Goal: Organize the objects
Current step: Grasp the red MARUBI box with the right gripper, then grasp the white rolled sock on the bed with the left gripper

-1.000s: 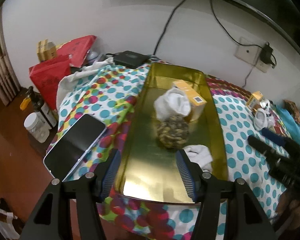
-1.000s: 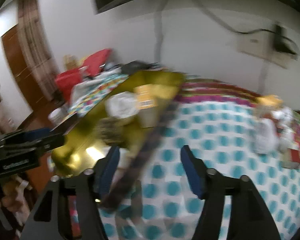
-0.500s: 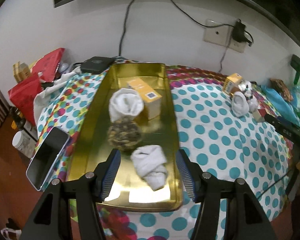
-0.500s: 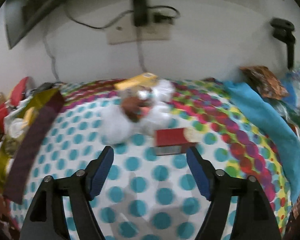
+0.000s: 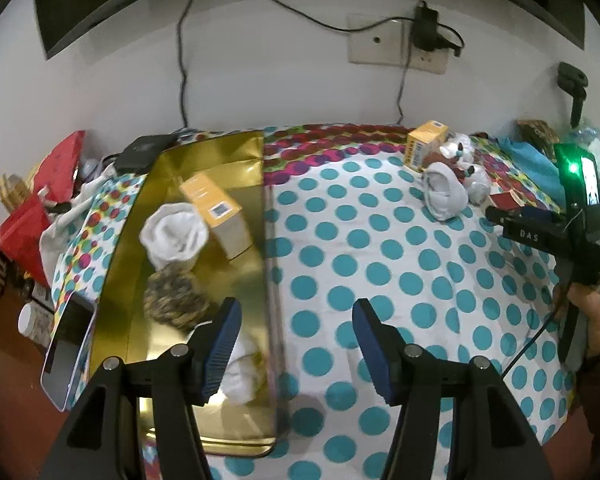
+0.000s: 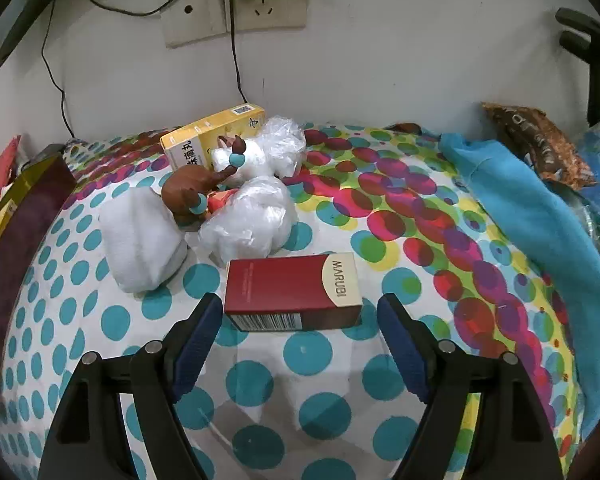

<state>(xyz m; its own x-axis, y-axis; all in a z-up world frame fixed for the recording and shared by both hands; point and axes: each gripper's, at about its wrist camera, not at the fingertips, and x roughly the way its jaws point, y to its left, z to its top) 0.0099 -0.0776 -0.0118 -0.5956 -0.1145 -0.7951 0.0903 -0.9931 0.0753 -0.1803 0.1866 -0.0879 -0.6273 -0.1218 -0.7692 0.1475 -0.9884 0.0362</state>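
I see a red MARUBI box (image 6: 294, 294) lying flat on the dotted cloth, barcode end toward me. Behind it sit two crumpled plastic bundles (image 6: 246, 222), a white sock roll (image 6: 142, 242), a brown toy figure (image 6: 188, 196) and a yellow box (image 6: 208, 136). The gold tray (image 5: 204, 184) at far left holds rolled socks (image 5: 174, 236).

left wrist: looking steeply down over the gold tray (image 5: 236, 168) edge and dotted cloth (image 5: 380, 248) toward the wall, seeing the right claw (image 5: 500, 216) at far right | right wrist: sitting close above the red box (image 6: 292, 292), facing the wall | shared: both are showing the yellow box (image 6: 208, 140), white bundle (image 6: 140, 240), wall socket (image 6: 236, 12)
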